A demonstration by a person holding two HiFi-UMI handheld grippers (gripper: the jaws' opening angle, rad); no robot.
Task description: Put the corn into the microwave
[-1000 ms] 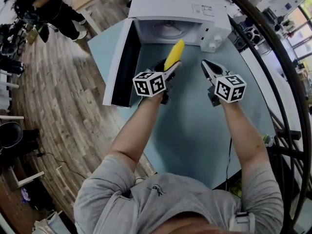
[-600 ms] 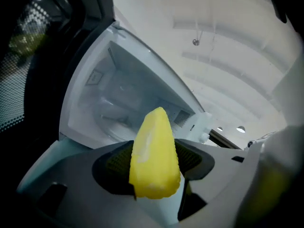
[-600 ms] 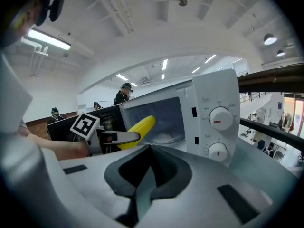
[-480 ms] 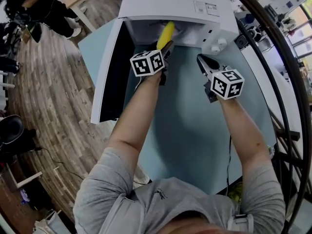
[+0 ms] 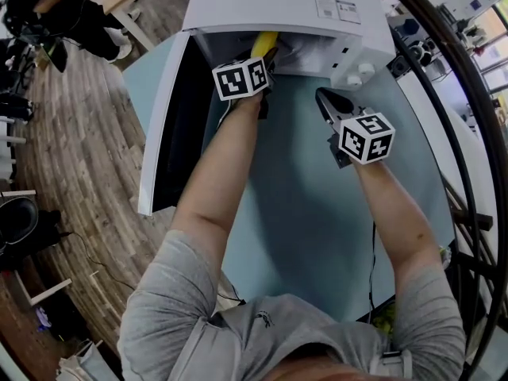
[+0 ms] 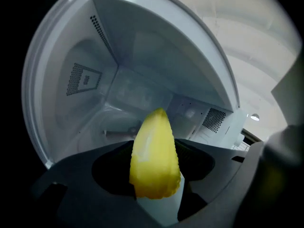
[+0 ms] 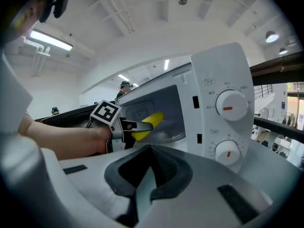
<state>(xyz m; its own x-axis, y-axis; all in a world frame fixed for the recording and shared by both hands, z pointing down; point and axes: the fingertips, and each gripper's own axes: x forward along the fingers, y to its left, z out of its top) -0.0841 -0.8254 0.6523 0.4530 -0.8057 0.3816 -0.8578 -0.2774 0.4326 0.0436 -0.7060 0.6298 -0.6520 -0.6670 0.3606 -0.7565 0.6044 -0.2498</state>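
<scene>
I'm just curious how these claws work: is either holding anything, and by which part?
The left gripper grips the corn by its back end, tip pointing into the microwave. The right gripper holds nothing.

Your head view is evenly lit but fisheye-bent with dark corners, your right gripper view is bright under the ceiling strip light [image 7: 50, 40] on the white microwave [image 7: 223, 80], and your left gripper view is dim, heavily vignetted, with the close corn [image 6: 154, 158] soft and glare-patched.
</scene>
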